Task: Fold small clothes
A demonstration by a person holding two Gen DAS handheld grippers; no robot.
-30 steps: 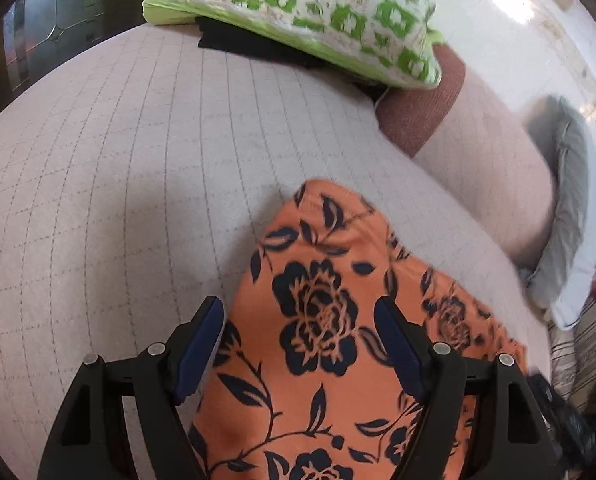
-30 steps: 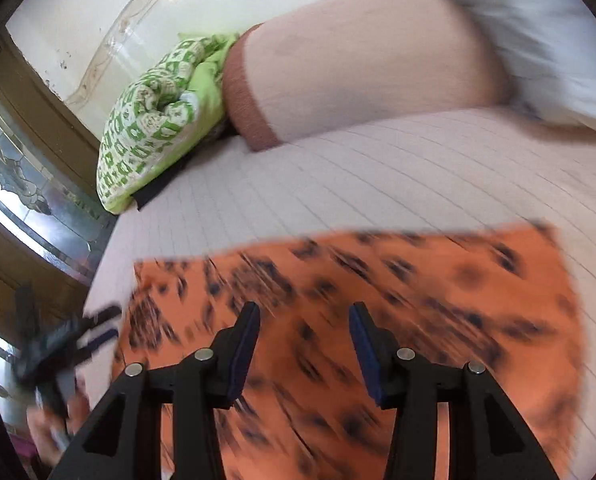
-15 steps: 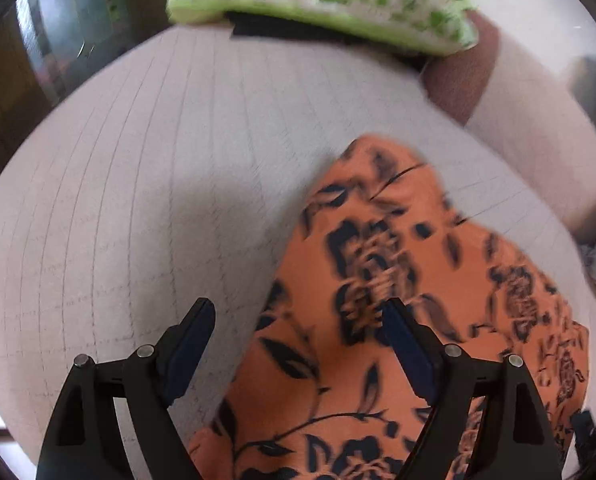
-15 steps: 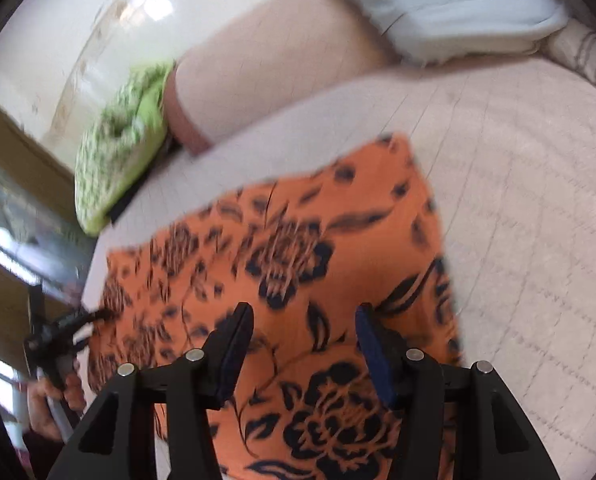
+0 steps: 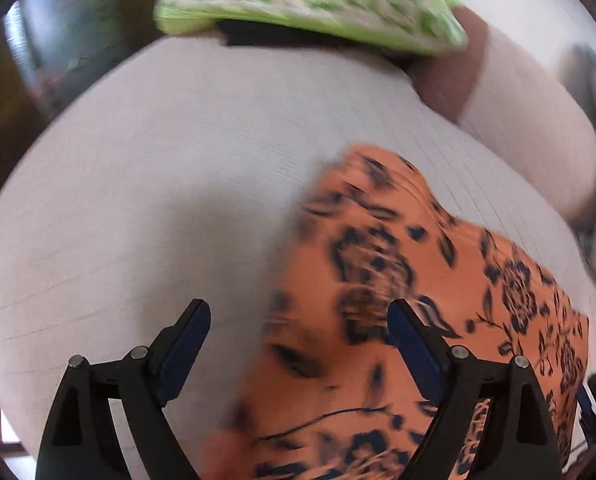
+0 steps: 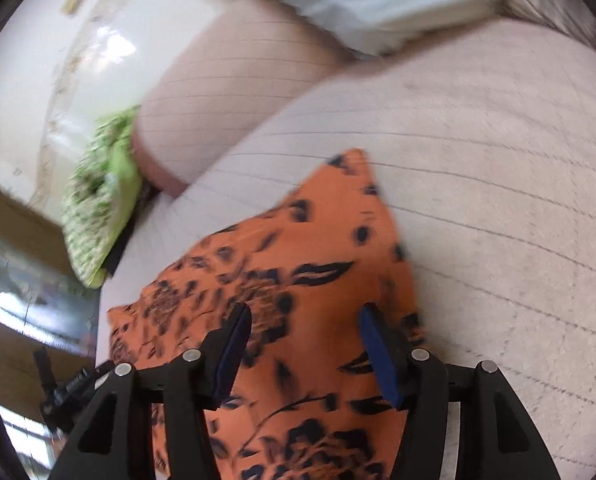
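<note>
Both claws poised over the orange floral garment, nothing gripped yet.

The orange floral garment (image 5: 398,320) lies flat on the quilted bed (image 5: 157,200), a green patterned pillow (image 5: 318,0) at twelve o'clock. The left gripper (image 5: 298,332) gapes wide across its nine o'clock edge; the right gripper (image 6: 304,344) stands open and empty near the three o'clock edge. I judge a fold is about to start: next, each claw must pinch an edge.
</note>
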